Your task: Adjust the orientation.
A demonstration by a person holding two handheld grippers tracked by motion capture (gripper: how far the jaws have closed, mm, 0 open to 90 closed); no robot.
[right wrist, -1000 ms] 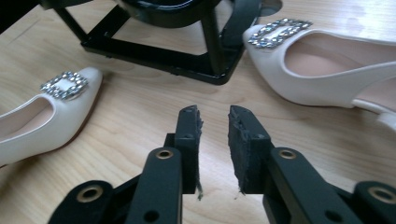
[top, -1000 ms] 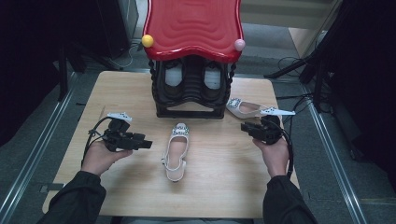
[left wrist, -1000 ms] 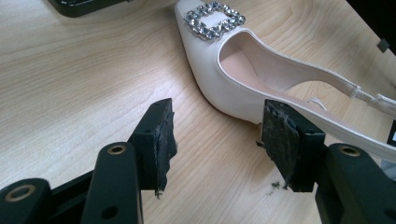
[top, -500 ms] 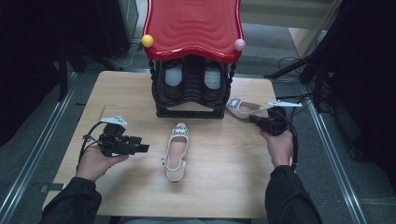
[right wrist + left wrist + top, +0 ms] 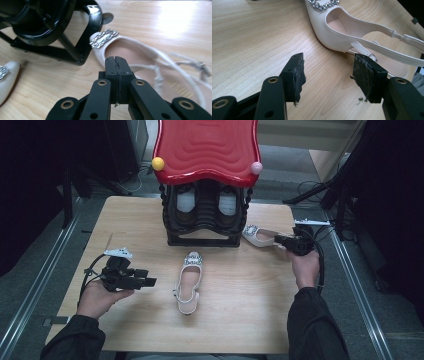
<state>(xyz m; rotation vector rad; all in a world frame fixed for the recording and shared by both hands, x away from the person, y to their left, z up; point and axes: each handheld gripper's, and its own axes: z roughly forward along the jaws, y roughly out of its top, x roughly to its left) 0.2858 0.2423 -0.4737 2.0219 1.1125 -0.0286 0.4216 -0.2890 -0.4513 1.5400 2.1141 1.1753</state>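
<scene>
A white slingback shoe with a jewelled buckle (image 5: 189, 282) lies at the table's middle, toe pointing away. Its mate (image 5: 260, 237) lies on the right beside the black shoe rack (image 5: 205, 232). My left gripper (image 5: 150, 281) rests low on the left, jaws open and empty. In the left gripper view the middle shoe (image 5: 342, 32) lies just ahead and right of the left gripper (image 5: 328, 75). My right gripper (image 5: 276, 239) is at the mate's heel end, jaws shut. In the right gripper view the right gripper (image 5: 116, 61) has its pads pressed together over the shoe's opening (image 5: 130, 50), and I see nothing between them.
The rack has a red wavy top (image 5: 207, 147) with a yellow ball (image 5: 158, 163) and a pink ball (image 5: 256, 168) at its corners, and holds shoes inside. The rack's base (image 5: 50, 25) stands close left of the right gripper. The table's edges drop to metal rails.
The right hand has moved away from me toward the shoe beside the rack, and its jaws have shut. The left hand has stayed about where it was.
</scene>
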